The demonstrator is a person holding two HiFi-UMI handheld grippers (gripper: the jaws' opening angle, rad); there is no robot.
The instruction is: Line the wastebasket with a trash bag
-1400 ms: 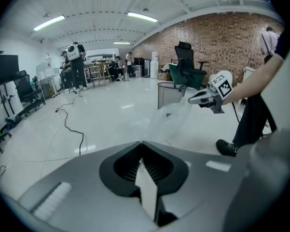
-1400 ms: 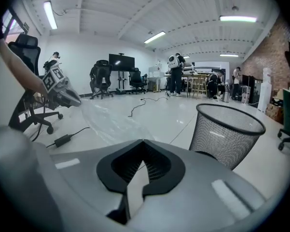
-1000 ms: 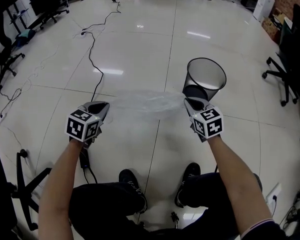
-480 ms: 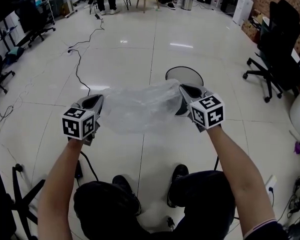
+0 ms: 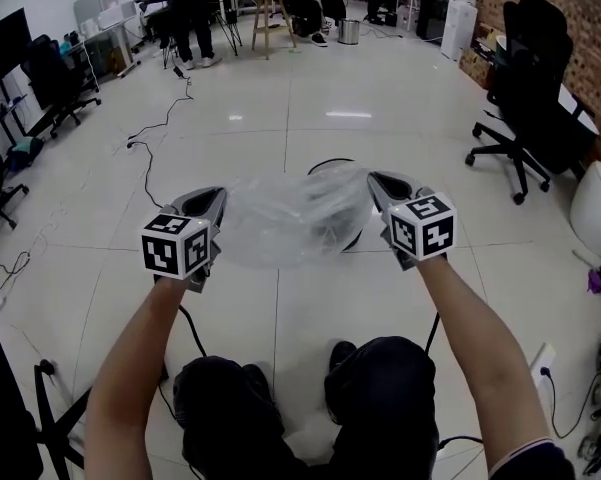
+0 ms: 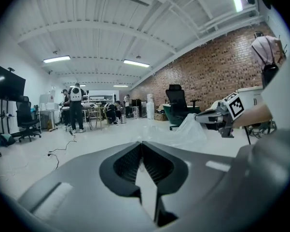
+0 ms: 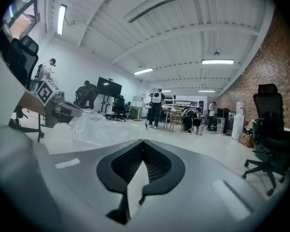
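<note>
Head view, clear crinkled trash bag [image 5: 295, 218] stretched between left tool [image 5: 216, 198] and right tool [image 5: 378, 181], both pinching it

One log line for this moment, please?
left gripper: shut on trash bag | right gripper: shut on trash bag | wastebasket: not yet lined

Shows a thin, clear trash bag [image 5: 292, 218] stretched out in mid-air, crinkled and billowing, each end pinched in the closed jaws of the left gripper [image 5: 214, 196] and the right gripper [image 5: 377, 180]. Beyond and below it, shows the dark wastebasket [image 5: 354, 230] upright on the floor, round mouth open, largely veiled by the film.
</note>
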